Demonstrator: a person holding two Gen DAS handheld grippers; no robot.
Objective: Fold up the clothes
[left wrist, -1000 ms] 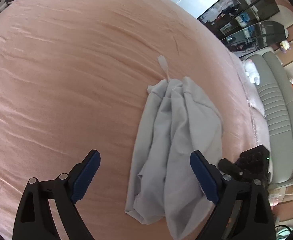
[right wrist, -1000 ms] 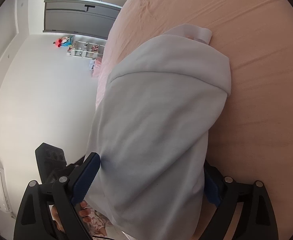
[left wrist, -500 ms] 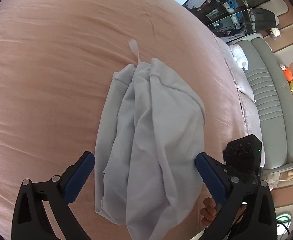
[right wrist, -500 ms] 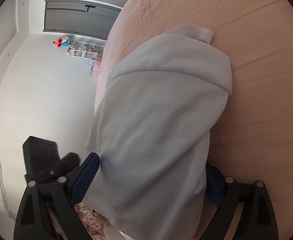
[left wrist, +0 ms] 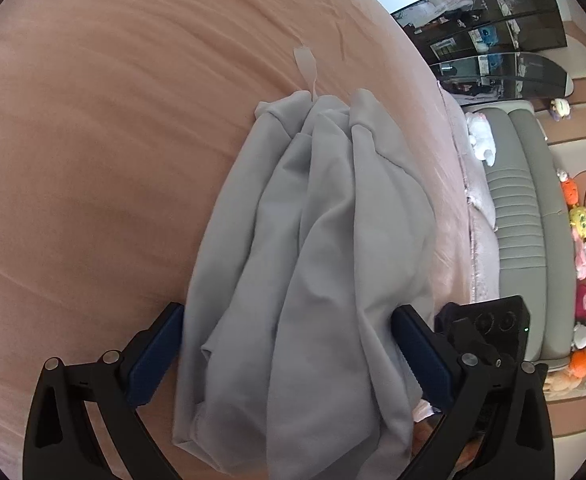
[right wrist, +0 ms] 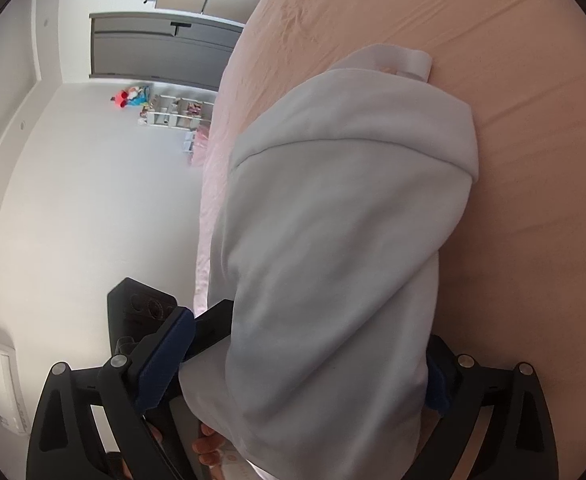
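Grey garment (left wrist: 313, 264) lies bunched between the wide-spread left gripper (left wrist: 289, 356); right gripper's (right wrist: 305, 364) grip unclear.

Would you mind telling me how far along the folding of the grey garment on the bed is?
Done: the grey garment lies on the pink bed sheet, gathered into a long, loosely bunched bundle, not a neat fold. In hand: the left gripper is wide open and straddles its near end; the right gripper brackets the same cloth, though its grip is unclear. Left: flattening the creases and making tidy folds.
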